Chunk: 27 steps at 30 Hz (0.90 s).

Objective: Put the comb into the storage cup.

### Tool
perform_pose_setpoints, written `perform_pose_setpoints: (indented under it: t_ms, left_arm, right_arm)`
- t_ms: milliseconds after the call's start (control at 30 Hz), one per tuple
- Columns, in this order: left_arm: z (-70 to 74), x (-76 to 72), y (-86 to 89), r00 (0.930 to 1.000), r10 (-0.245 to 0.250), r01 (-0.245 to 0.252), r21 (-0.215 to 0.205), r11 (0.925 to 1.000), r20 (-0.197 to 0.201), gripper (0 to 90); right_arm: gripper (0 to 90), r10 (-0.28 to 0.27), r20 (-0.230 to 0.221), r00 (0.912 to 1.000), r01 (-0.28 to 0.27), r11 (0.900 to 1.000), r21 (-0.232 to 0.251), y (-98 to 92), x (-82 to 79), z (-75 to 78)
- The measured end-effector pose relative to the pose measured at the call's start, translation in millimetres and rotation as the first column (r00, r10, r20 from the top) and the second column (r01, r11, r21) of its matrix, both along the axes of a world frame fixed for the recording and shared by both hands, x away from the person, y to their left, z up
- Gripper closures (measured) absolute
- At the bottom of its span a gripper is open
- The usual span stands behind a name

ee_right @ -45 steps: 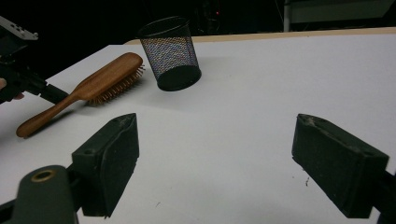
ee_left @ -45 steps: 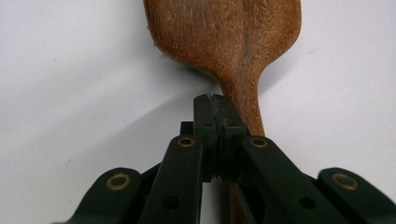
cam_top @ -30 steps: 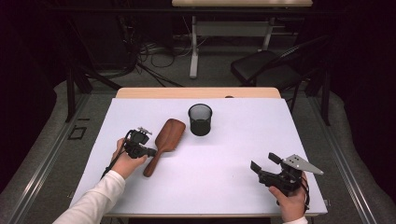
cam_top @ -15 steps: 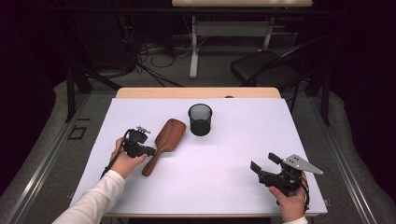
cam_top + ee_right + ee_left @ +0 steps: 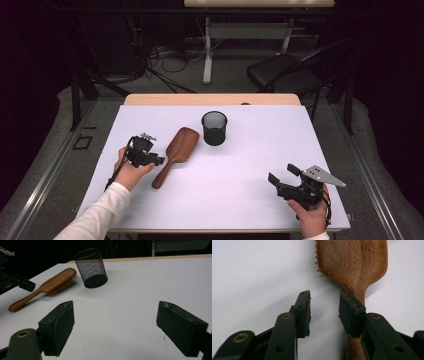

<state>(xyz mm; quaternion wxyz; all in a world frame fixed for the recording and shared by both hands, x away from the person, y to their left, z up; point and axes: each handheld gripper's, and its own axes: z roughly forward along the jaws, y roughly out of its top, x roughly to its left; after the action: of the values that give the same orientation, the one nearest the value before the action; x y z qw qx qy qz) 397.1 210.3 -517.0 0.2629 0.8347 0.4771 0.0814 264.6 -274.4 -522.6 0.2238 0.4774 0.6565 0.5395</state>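
While the left gripper has just been opening with nothing between its jaws, the brush at its one o'clock lies ungrasped; the right gripper gapes wide.

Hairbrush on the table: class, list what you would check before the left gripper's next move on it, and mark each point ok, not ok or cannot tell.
1. Left gripper jaws apart, having just been opening: ok.
2. Handle of the hairbrush between the jaws: not ok; it lies under the right-hand jaw in the left gripper view.
3. Hairbrush flat on the table, bristles down: ok.
4. Mesh cup upright and apart from the brush: ok.
5. Right gripper open, away from the brush: ok.
6. Anything inside the cup: cannot tell.
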Motion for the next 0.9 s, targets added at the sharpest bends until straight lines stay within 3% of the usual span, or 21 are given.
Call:
perform_pose_setpoints:
  t_ms: [533,667,900]
  left_arm:
    - [14.3,-9.1,5.9,0.9952,0.010,-0.002,-0.091,0.9959,0.097,38.3]
    - [18.9,-11.5,6.0,0.9899,-0.004,0.023,-0.134,0.9907,0.142,37.0]
    - [27.9,-16.4,6.3,0.9840,-0.015,0.047,-0.178,0.9829,0.178,37.0]
  right_arm:
    - [14.5,0.001,-0.001,1.0000,-0.001,1.000,0.003,1.1,0.0,-0.3]
    - [14.5,0.001,-0.003,1.0000,-0.001,1.000,0.003,1.2,0.1,-0.4]
    - [14.5,0.001,0.000,1.0000,-0.001,1.000,0.003,1.1,0.0,-0.3]
